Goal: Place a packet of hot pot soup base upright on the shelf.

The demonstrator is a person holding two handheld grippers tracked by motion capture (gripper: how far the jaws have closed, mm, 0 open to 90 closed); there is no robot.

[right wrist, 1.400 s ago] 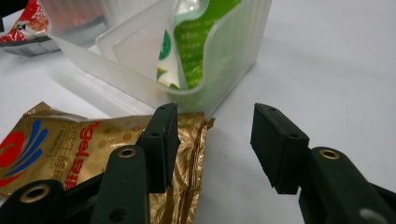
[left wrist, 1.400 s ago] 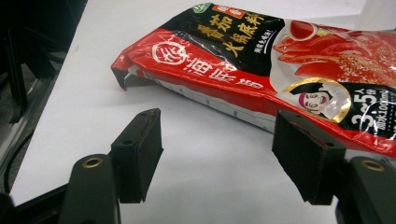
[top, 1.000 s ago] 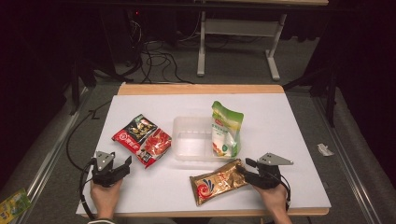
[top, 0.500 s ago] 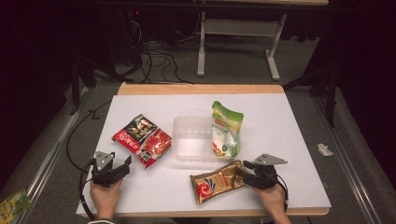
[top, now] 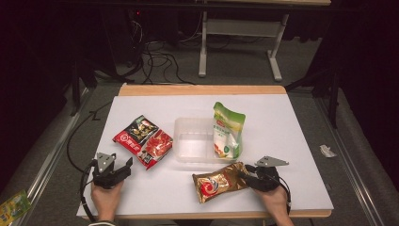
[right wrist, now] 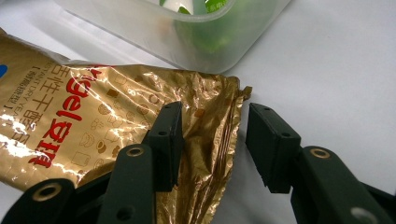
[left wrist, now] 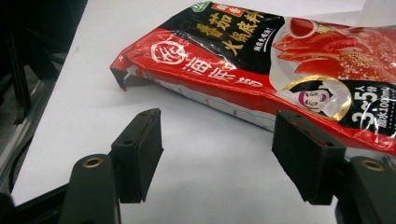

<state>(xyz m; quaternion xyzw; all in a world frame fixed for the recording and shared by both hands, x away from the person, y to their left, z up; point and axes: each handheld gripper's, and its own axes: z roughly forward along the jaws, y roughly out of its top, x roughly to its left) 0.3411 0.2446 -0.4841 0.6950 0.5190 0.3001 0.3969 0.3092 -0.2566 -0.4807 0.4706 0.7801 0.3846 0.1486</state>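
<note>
High view: three pouches – one gold pouch [top: 220, 181] between part-open, closing right gripper [top: 248, 177] jaws (unpinched).

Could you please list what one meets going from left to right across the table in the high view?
Left hand-held gripper → red packet → clear container → green-and-white pouch → right hand-held gripper.

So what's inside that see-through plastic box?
A green and white pouch leans in the right end of the clear box, its top sticking out above the rim. The rest of the box looks empty. The bit of floor right under the pouch is covered, so that stays unknown.
</note>
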